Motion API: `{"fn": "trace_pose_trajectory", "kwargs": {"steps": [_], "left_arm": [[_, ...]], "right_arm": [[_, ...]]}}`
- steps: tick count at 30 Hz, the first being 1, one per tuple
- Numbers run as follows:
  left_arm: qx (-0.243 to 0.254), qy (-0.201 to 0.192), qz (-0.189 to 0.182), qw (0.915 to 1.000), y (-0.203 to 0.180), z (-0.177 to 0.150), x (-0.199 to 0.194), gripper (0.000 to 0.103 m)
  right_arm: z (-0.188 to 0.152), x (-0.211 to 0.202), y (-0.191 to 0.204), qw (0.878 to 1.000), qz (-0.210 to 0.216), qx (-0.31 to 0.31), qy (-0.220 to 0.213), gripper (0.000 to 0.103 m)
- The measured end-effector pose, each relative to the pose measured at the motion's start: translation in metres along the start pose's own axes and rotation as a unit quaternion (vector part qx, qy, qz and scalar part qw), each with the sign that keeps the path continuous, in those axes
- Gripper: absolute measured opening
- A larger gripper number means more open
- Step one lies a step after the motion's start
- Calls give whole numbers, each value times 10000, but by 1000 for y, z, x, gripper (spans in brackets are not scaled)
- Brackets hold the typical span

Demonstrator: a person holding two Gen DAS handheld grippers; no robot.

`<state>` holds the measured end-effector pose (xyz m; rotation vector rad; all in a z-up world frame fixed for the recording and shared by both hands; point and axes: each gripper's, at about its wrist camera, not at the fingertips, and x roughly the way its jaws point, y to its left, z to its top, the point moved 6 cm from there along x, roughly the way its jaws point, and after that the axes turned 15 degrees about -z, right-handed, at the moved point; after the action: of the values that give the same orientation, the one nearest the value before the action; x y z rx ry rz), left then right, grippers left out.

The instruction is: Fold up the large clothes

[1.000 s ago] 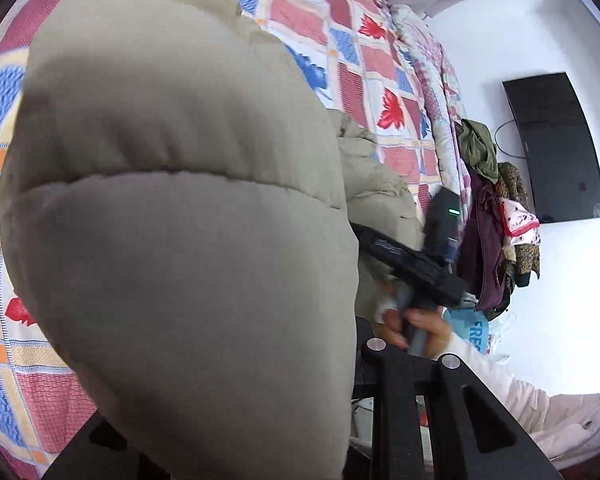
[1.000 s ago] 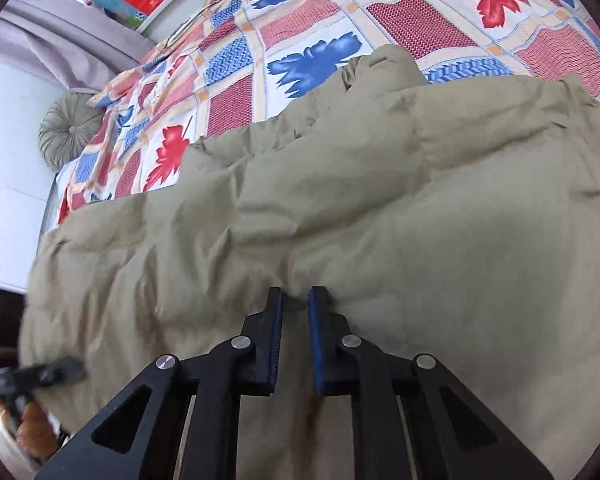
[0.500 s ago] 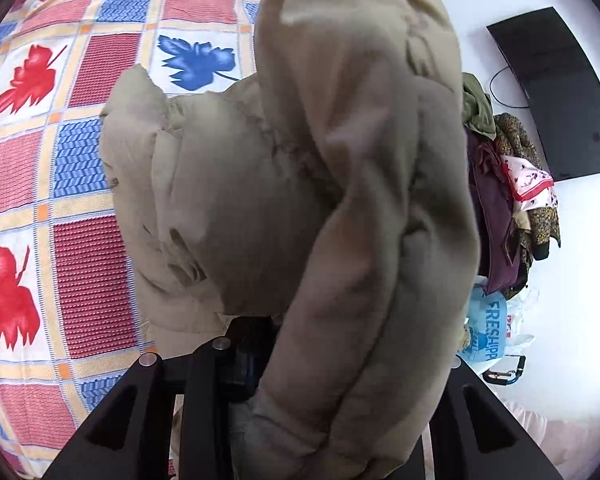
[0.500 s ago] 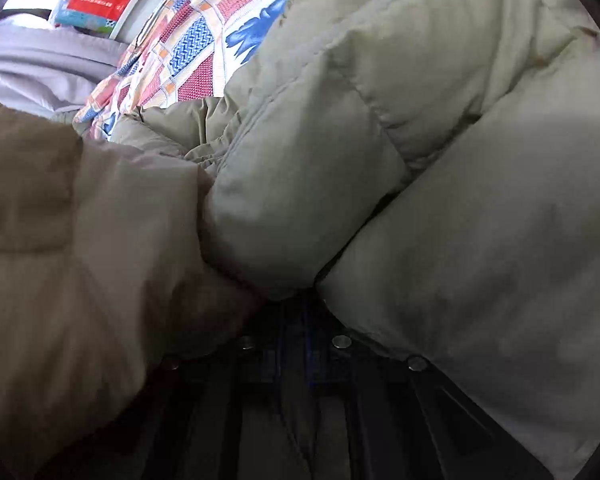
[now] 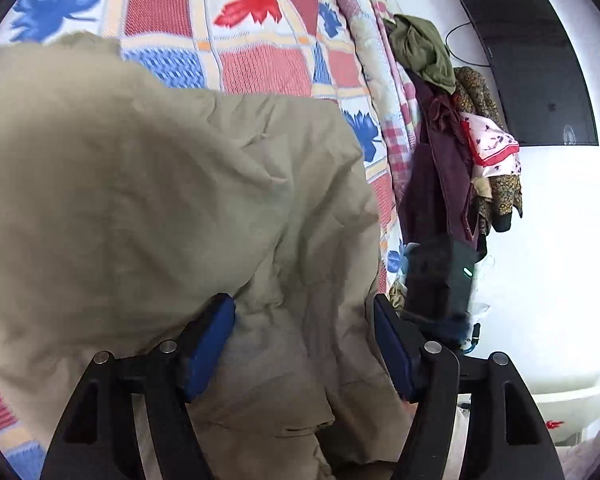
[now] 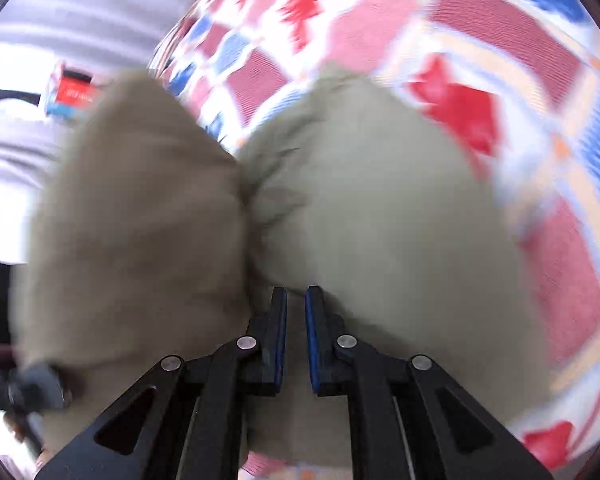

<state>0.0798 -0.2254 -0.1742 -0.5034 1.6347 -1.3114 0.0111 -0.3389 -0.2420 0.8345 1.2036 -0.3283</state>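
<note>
Black gripper point(image 5: 304, 320), blue pads point(image 5: 210, 344)

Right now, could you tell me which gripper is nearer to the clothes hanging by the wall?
Left. The left gripper, open over the khaki padded coat, faces the hanging clothes; the right gripper faces the bedspread.

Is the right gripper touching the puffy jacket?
Touching. In the right wrist view, the right gripper pinches a fold of the khaki jacket between nearly closed fingers.

Bunched khaki puffer jacket point(image 5: 148, 200) on quilt point(image 5: 260, 60)
</note>
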Motion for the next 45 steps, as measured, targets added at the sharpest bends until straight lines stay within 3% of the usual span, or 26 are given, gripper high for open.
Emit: {"fn": "trace_pose_trajectory", "kwargs": {"steps": [4,6,7,9,10,16,18,20,21,23,25,27,29,31,33,38,43,45], "left_arm": [[-14,70,114,9999,12,14,41,70],[15,86,191,9998,16,18,47,70],[31,98,249,9996,16,22,54,70],[23,119,305,9995,22,29,67,70],[16,129,327,9994,26,31,68,70],[299,225,641,9972,16,34,75,70],[532,114,763,9956,6,34,62,70],[941,-193,1028,9901,-5,35,37,70],[1133,-423,1206,9853,-10,36,22,70],[1385,-982,1583,9727,-12,37,-14,70],[1362,-1518,1985,9587,0,38,-51,70],[1261,-1911,2450,9421,22,41,-80,70],[1027,-2056,2786,9325,50,45,-96,70],[638,-2134,2569,9404,74,49,-99,70],[597,-2151,2542,9410,77,54,-91,70],[1189,-1829,2687,9382,50,71,-40,70],[1459,-1605,2612,9406,33,85,4,70],[1604,-1491,2700,9376,32,87,19,70]], "right_arm": [[-13,-18,-30,9995,-103,290,-8,11],[-20,-29,-37,9993,-124,344,-31,20],[-25,-39,-40,9993,-91,360,-66,42],[-31,-58,-47,9992,39,348,-169,76],[-35,-69,-50,9992,188,274,-232,77],[-62,-92,-16,9945,986,-340,55,77],[-62,-81,-2,9945,969,-400,57,77],[-61,-65,1,9978,544,-375,79,76],[-61,-59,-2,9989,320,-341,68,71],[-60,-53,-13,9995,-128,-281,-23,29],[-61,-50,-23,9983,-531,-255,-26,24],[-62,-48,-30,9976,-647,-235,-14,22],[-63,-51,-27,9962,-743,-440,-97,18],[-62,-58,-19,9924,-897,-796,-290,17],[-59,-64,-10,9880,-1001,-1094,-439,16],[-47,-70,-9,9730,-1654,-1477,-642,15],[-50,-69,-38,9663,-2055,-1437,-581,15],[-52,-62,-54,9648,-2173,-1398,-490,15]]}}
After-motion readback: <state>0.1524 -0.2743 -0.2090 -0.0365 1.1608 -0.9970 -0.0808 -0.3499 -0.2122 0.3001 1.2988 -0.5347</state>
